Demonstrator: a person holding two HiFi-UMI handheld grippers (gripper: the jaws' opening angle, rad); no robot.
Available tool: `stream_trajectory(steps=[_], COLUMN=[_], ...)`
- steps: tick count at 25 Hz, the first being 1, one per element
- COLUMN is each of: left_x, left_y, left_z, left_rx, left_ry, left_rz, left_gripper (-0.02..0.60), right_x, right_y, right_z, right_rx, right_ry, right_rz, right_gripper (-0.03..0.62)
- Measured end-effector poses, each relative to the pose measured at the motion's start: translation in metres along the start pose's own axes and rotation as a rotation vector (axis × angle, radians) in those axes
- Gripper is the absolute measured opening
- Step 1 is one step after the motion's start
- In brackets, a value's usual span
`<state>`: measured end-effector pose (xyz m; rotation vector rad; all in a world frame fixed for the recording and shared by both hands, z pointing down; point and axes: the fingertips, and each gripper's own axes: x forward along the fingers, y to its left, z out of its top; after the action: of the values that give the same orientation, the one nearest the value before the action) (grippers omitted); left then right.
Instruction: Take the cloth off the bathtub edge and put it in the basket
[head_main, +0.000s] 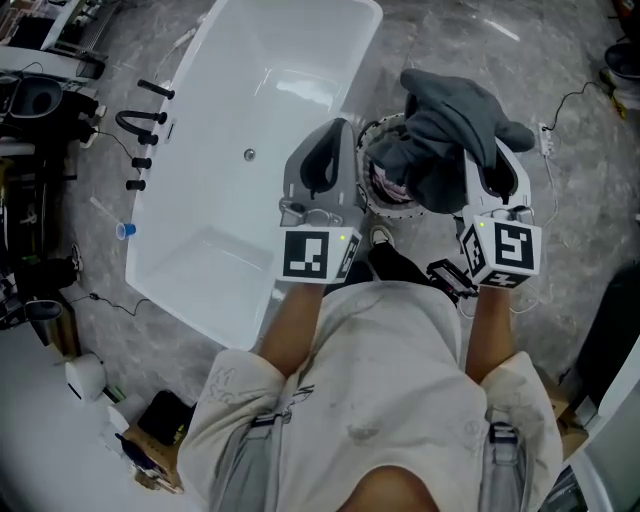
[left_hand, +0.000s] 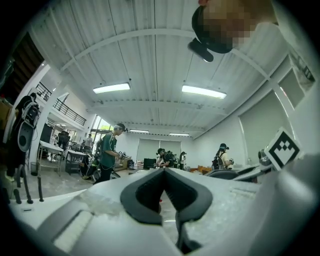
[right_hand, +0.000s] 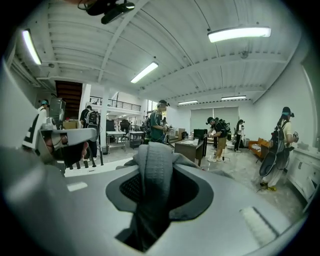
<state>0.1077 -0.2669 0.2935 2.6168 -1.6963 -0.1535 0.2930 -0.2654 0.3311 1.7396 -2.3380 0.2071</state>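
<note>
A dark grey cloth (head_main: 450, 120) hangs bunched over the round basket (head_main: 368, 190), which stands on the floor beside the white bathtub (head_main: 365, 60). My right gripper (head_main: 485, 150) is shut on the cloth (right_hand: 152, 170), and a fold runs up between its jaws and over their tips in the right gripper view. The cloth hides most of the basket's opening. My left gripper (head_main: 325, 150) hovers between the tub's edge and the basket, holding nothing. In the left gripper view its dark pads (left_hand: 145, 195) meet at the tips.
Black tap fittings (head_main: 140, 125) stand on the floor left of the tub, with a small blue cup (head_main: 125, 230) nearby. A cable and power strip (head_main: 546, 140) lie right of the basket. My shoe (head_main: 380, 237) is close to the basket. Several people work at tables in the hall.
</note>
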Motion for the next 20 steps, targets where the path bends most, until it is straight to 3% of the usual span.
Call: stream_trajectory(steps=[20], left_x=[0.018], left_y=[0.001], left_z=[-0.039], left_rx=[0.003], left_ry=[0.084], left_rz=[0.038], left_gripper=[-0.003], right_x=[0.069], right_y=[0.013], right_z=[-0.151], right_rx=[0.046], right_ry=[0.301], right_rz=[0.111], right_gripper=[0.117])
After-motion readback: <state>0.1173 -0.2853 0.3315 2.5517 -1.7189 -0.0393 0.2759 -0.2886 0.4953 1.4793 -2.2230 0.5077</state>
